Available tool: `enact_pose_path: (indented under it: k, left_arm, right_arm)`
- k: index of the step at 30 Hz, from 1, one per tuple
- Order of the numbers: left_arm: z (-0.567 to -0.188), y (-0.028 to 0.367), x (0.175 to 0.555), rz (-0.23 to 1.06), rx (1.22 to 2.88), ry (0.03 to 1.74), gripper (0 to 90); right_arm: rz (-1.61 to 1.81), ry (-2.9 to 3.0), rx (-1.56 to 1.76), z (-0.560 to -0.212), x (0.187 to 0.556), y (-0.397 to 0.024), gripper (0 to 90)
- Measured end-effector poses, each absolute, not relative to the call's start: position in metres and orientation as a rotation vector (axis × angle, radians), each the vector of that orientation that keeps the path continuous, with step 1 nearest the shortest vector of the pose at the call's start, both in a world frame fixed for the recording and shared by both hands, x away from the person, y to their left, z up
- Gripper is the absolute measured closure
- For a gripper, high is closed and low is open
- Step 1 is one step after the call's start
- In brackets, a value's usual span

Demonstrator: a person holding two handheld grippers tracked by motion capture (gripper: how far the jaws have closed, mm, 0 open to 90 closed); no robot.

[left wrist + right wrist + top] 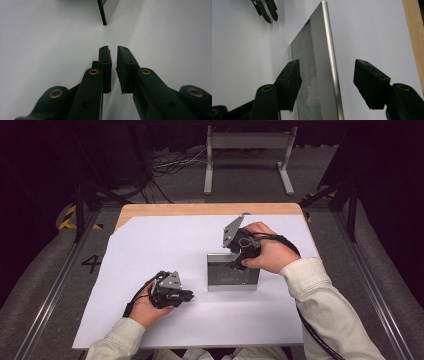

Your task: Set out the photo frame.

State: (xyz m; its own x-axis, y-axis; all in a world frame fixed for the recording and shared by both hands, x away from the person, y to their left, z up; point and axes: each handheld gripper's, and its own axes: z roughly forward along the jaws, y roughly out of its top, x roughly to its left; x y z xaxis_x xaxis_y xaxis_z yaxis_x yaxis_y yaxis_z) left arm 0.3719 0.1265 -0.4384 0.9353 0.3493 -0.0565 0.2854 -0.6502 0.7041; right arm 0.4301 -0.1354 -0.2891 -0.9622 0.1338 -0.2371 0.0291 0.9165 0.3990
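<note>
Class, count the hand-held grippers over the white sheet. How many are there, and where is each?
2. The left gripper lies low near the sheet's front left. The right gripper is at the far edge of the silver frame, jaws spread either side of its rim.

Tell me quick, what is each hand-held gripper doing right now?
Left hand-held gripper: nearly closed, a thin gap, holding nothing, over the white sheet.
Right hand-held gripper: open, jaws astride the metal frame's edge, not gripping it.

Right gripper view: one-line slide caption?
Right claw open astride the silver picture frame lying on the white sheet.
</note>
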Motion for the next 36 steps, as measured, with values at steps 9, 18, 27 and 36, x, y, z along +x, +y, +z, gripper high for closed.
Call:
enact_pose_path:
  k: [9,18,27,36]
  left_arm:
    - [-0.437,0.13,0.373,0.115,2.31,0.458,80.8]
    - [-0.437,0.133,0.375,0.119,2.3,0.48,79.4]
    - [-0.435,0.137,0.377,0.128,2.287,0.498,78.5]
    - [-0.436,0.139,0.379,0.128,2.284,0.509,78.2]
  right_arm:
    - [0.625,2.768,0.133,-0.284,0.429,-0.145,35.1]
    - [0.659,2.734,0.19,-0.281,0.427,-0.166,32.9]
    - [0.694,2.711,0.247,-0.275,0.424,-0.187,31.1]
    - [0.735,2.7,0.326,-0.273,0.421,-0.205,29.0]
